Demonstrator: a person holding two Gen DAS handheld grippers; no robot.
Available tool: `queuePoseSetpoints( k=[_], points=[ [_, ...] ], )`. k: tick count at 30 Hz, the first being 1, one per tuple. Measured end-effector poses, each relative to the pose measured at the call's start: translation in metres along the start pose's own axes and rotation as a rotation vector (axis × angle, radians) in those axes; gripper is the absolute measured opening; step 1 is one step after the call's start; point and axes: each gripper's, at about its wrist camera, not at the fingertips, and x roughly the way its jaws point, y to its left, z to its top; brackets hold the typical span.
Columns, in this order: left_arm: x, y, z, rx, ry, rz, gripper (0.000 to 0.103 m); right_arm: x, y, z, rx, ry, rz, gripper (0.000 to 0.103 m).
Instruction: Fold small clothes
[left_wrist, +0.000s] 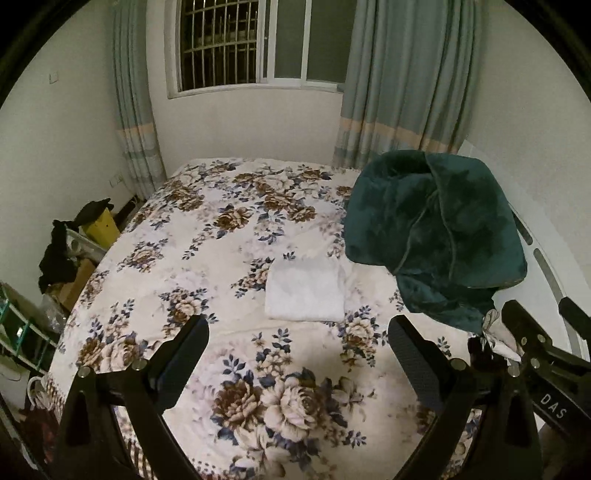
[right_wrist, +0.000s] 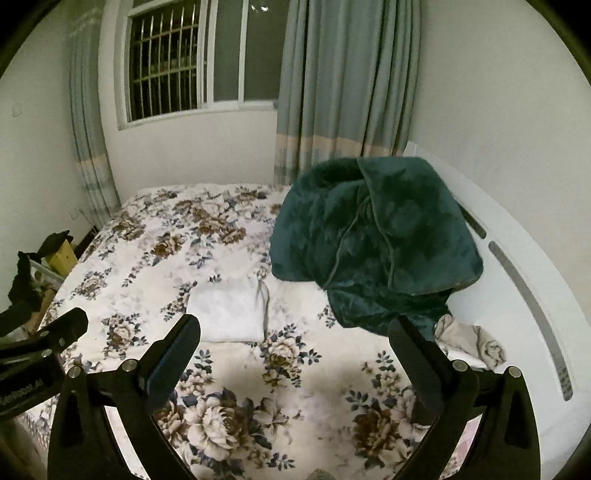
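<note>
Both grippers hung above the near part of a bed, each with its jaws spread wide and nothing between them. The left gripper was over the flowered bedspread, and the right gripper was beside it — its dark body showed at the lower right edge of the left wrist view, just as the left one's body showed at the lower left of the right wrist view.

A folded white cloth lay flat on the bedspread, ahead of the left gripper and a little to the left of the right one. It formed a neat, roughly square stack with its edges lined up.

To the right of it sat a heap of dark green blanket, bunched up against the white headboard. At the foot of that heap, beside the right gripper's right finger, lay a crumpled pale garment — unfolded, partly tucked under the blanket's edge.

Beyond the bed stood a barred window with grey-blue curtains on either side. On the floor to the left were a yellow box and some dark clothes draped over clutter.
</note>
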Motion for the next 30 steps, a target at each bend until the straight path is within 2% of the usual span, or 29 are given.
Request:
queuePoseSetpoints(
  k=[6,10,15,17,30],
  points=[
    [-0.031,0.002,-0.013,0.005,-0.02,0.019,0.099,-0.049,-0.009,-0.01,0.005,-0.02,0.019,0.103],
    [-0.042,0.001,-0.019,-0.001,-0.025,0.026,0.099,-0.062,-0.015,-0.017,0.0,-0.022,0.028,0.103],
    [-0.05,0.001,-0.022,0.007,-0.043,0.037,0.1,-0.07,-0.02,-0.019,-0.005,-0.035,0.033,0.103],
    [-0.051,0.001,-0.021,0.008,-0.044,0.038,0.103,-0.067,-0.021,-0.017,-0.005,-0.035,0.037,0.103],
    [-0.056,0.0,-0.019,0.012,-0.059,0.041,0.103,-0.071,-0.028,-0.013,-0.013,-0.054,0.055,0.103]
  ],
)
